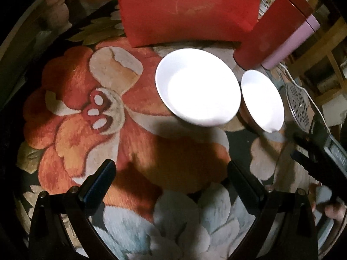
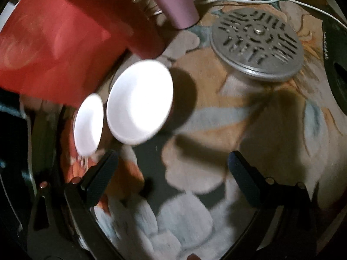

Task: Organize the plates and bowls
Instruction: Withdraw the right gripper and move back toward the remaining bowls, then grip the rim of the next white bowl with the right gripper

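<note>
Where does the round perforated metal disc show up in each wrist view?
Left wrist view: the round perforated metal disc sits at the far right edge, just right of the smaller white bowl.
Right wrist view: the disc lies upper right of centre, in full view.
Shared landmark: the thin white cable running just behind the disc.

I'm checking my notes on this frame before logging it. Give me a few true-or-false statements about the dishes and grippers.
1. Both grippers are open and empty. True: left gripper and right gripper grip nothing.
2. The two white dishes are stacked. False: the plate and the bowl sit side by side.
3. A red bag stands behind the plate. True.
4. The slotted metal disc lies inside the bowl. False: it rests on the floral cloth, apart from the bowl.
5. The left gripper touches the plate. False: it hovers short of it.
</note>
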Motion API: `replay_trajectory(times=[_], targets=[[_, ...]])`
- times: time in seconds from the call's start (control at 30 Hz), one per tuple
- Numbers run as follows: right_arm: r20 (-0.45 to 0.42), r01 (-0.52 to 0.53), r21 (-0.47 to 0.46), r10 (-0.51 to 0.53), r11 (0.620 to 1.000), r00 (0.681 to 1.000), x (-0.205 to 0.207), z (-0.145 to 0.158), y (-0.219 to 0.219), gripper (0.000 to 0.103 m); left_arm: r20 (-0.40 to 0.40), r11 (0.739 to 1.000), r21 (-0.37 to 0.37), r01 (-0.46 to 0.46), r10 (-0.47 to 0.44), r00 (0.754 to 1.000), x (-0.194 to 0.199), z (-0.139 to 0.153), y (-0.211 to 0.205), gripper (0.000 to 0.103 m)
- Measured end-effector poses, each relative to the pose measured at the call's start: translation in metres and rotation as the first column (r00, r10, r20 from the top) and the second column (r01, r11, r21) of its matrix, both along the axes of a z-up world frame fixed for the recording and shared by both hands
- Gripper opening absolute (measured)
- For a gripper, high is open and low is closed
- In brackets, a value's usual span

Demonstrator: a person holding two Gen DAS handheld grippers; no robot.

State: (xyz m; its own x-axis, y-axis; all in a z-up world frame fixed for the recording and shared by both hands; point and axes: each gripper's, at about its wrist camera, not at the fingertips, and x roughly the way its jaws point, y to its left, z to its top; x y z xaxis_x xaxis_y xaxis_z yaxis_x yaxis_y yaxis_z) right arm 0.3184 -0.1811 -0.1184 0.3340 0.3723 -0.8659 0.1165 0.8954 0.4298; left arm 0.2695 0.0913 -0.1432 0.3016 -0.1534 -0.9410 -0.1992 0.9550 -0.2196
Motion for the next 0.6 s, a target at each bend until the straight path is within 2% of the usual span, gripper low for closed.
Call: replay_trajectory(times=[0.17, 0.27, 0.3, 0.37, 0.4, 0.6], targets=[[-0.059, 0.057, 0.020, -0.056, 0.998, 0.997, 0.027, -0.016, 0.005, 0.073, -0.008, 1.000, -0.009, 0.003, -0.003, 1.000, -0.001, -0.003, 0.003, 0.102], [-0.114, 0.086, 0.057, -0.079, 0.995, 0.990, 0.038, -0.029, 0.008, 0.047, -0.023, 1.000, -0.020, 0.005, -0.005, 1.000, -0.006, -0.008, 0.004, 0.102], [-0.136, 0.087, 0.065, -0.077, 0.994, 0.988, 0.041, -0.034, 0.010, 0.032, -0.028, 1.000, -0.024, 0.007, -0.007, 1.000, -0.007, -0.010, 0.004, 0.102], [-0.137, 0.096, 0.055, -0.087, 0.994, 0.987, 0.043, -0.035, 0.009, 0.023, -0.034, 1.000, -0.026, 0.014, -0.015, 0.999, -0.010, -0.012, 0.004, 0.102], [-0.139, 0.079, 0.075, -0.068, 0.994, 0.988, 0.046, -0.035, 0.010, 0.014, -0.037, 0.999, -0.026, 0.020, -0.021, 0.999, -0.010, -0.013, 0.004, 0.102], [-0.126, 0.006, 0.146, 0.013, 0.989, 0.992, 0.034, -0.035, 0.004, 0.012, -0.036, 0.999, -0.037, 0.036, -0.037, 0.999, -0.013, -0.011, 0.005, 0.102]])
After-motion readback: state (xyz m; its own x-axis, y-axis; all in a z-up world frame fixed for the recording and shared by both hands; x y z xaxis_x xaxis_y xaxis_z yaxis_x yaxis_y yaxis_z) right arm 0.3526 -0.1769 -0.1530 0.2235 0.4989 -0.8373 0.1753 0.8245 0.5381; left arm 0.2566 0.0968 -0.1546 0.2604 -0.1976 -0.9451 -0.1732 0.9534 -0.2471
